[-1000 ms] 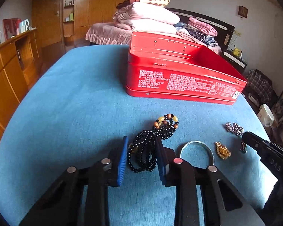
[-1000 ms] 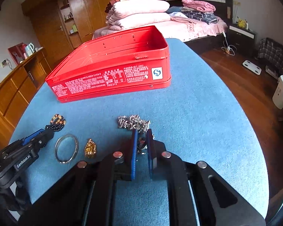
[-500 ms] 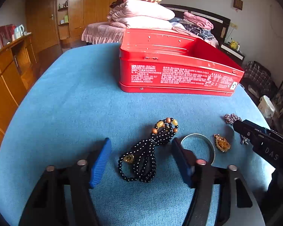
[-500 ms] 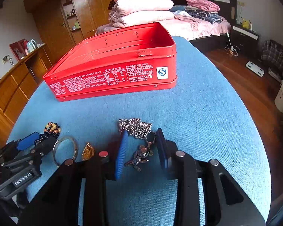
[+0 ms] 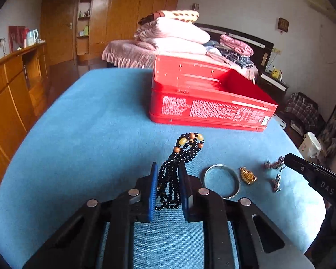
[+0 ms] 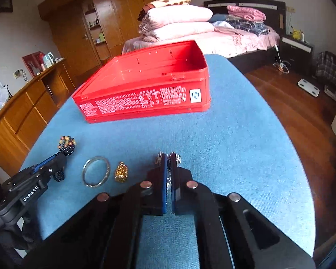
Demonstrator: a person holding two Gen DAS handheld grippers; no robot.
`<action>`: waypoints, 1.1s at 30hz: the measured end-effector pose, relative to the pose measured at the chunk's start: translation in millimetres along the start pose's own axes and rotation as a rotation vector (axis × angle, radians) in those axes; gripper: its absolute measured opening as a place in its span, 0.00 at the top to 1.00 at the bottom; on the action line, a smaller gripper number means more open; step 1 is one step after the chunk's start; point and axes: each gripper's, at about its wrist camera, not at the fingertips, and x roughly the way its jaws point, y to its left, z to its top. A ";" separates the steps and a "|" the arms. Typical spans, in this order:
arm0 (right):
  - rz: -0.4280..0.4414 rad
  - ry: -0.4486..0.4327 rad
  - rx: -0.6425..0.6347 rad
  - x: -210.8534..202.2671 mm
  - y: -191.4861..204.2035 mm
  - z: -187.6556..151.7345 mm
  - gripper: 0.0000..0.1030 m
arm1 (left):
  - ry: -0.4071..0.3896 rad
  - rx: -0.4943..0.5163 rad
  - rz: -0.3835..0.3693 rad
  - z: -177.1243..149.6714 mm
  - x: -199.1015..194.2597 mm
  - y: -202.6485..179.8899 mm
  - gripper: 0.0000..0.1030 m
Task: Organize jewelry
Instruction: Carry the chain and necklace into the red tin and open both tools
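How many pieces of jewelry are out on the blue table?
4: black beads in the left gripper, chain in the right gripper, bangle and gold charm between them.

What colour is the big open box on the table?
The box is bright red with small white writing on its side. The right wrist view shows it best.

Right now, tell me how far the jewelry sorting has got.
Done: nothing yet; the red tin looks empty. In hand: the left gripper is closing on the black bead necklace, and the right gripper is shut on the silver chain. Left: both of those, plus the silver bangle and gold charm lying on the blue cloth.
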 end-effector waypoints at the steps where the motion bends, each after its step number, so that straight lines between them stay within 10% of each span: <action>1: 0.004 -0.010 0.000 -4.2 0.3 1.7 0.99 | -0.012 -0.001 -0.004 2.0 -3.9 -1.2 0.83; 19: 0.077 -0.162 -0.038 -35.2 11.2 71.4 0.99 | -0.172 0.011 -0.039 71.6 -17.9 -20.7 0.83; 33: 0.057 -0.201 -0.023 38.9 7.6 153.2 0.99 | -0.167 0.013 -0.045 140.5 68.7 -34.3 0.82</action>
